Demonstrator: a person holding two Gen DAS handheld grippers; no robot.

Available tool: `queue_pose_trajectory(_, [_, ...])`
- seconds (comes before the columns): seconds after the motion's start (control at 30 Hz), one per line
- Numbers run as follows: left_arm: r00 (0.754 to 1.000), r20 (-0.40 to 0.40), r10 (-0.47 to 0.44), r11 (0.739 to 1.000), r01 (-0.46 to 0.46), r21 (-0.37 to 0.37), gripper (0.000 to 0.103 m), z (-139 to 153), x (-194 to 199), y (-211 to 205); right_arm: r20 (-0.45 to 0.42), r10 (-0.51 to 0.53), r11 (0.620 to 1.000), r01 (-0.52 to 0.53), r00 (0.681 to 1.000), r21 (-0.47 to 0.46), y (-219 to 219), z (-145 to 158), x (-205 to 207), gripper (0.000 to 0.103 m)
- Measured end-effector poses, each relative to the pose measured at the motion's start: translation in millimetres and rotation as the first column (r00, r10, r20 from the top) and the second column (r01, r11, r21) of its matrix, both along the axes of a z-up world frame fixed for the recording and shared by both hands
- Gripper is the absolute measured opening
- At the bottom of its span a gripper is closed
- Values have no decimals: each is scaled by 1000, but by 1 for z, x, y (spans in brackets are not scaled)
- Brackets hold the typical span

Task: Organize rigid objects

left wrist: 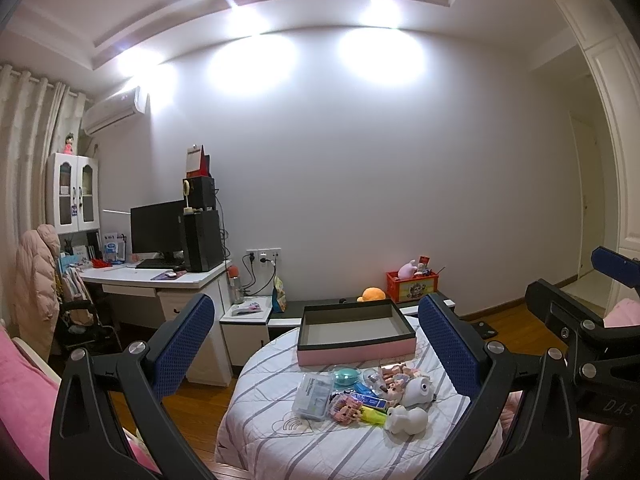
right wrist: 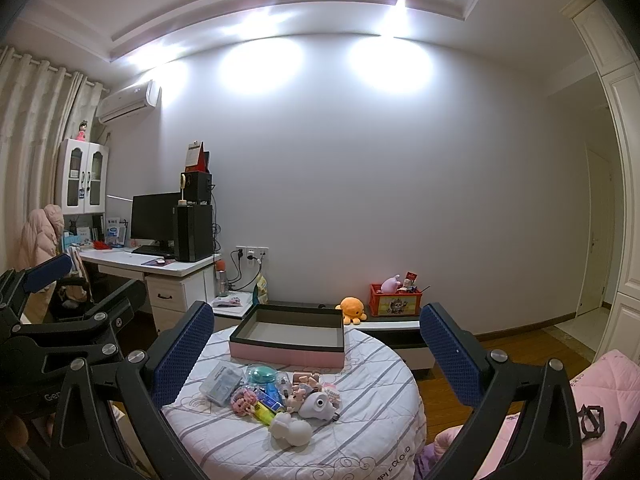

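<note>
Tongs both hanging spread & empty, left tongs (left wrist: 320, 344), right tongs (right wrist: 316, 344), above round tabletop (right wrist: 360, 440) w/ toy pile (right wrist: 276, 396) sitting just before empty pink box (right wrist: 288, 354); nothing boxed yet, next calling for descending onto one piece.

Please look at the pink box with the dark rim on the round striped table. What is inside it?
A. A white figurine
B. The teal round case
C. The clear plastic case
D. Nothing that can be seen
D: the pink box shows only its bare floor, while the white figurine, teal round case and clear plastic case lie on the table in front of it.
</note>
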State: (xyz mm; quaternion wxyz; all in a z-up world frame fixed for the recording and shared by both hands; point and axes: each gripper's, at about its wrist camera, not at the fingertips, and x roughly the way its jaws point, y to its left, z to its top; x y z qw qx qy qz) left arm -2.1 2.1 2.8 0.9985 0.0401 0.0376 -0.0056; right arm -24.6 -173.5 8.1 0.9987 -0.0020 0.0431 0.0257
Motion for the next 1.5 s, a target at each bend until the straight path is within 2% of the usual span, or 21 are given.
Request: queue_pose_trajectory(1.5, [1000, 10, 2, 1000, -2, -16, 103, -2, 0, 6, -4, 16, 1000, -16, 1000, -16, 4, -2, -1, 103])
